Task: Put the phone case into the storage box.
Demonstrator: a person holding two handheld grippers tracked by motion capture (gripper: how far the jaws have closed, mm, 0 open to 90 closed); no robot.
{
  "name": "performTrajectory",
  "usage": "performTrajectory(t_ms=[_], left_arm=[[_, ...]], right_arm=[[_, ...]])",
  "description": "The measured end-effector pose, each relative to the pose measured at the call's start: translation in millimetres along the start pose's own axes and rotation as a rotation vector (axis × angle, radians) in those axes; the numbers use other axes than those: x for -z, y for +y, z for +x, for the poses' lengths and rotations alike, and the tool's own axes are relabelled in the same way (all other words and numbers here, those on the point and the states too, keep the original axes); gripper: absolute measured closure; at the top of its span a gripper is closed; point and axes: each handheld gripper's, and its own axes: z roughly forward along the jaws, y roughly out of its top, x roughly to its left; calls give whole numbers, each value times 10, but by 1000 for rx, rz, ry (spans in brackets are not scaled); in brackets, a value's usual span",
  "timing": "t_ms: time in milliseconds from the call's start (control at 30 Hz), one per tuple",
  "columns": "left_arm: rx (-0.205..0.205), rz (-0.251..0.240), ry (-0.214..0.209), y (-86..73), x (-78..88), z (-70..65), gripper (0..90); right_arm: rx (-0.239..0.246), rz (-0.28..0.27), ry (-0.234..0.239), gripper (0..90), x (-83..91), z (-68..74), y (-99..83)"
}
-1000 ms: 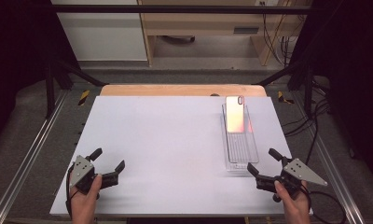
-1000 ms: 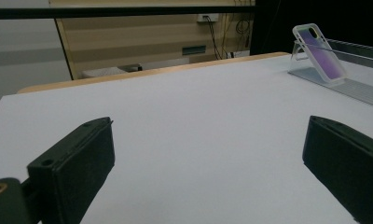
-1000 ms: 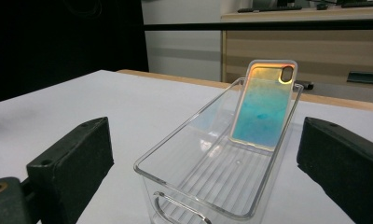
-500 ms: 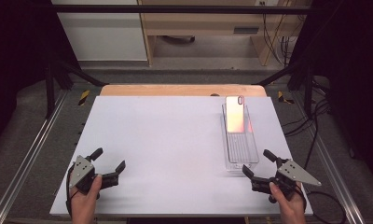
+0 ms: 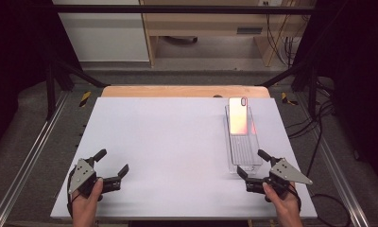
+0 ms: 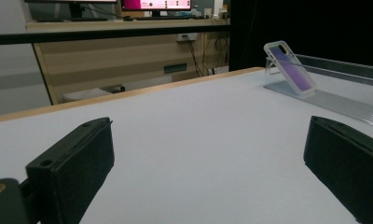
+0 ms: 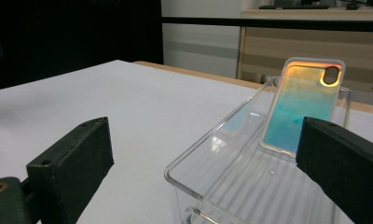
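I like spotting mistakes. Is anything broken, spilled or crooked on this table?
Nothing stands out. The phone case leans tilted at the far end of the clear tray, which looks placed on purpose. The tray lies straight on the table, unbroken, and both the left gripper and right gripper are open.

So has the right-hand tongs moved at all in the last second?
Yes. The right tongs have slid left along the near table edge, toward the near end of the clear tray.
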Motion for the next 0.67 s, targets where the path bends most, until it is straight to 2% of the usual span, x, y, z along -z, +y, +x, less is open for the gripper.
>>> performTrajectory(t_ms=[233,333,467,667], left_arm=[[-19,-36,-44,27,-9,-53,11],[-25,-41,-56,31,-17,-74,11],[-14,-45,-50,19,0,-87,9],[-10,-50,-45,18,8,-99,9]], right_arm=[[9,-11,11,43,-152,44,22],[28,-12,6,43,-190,40,31],[30,-9,-2,43,-197,34,13],[7,-18,-20,42,-163,-16,-28]])
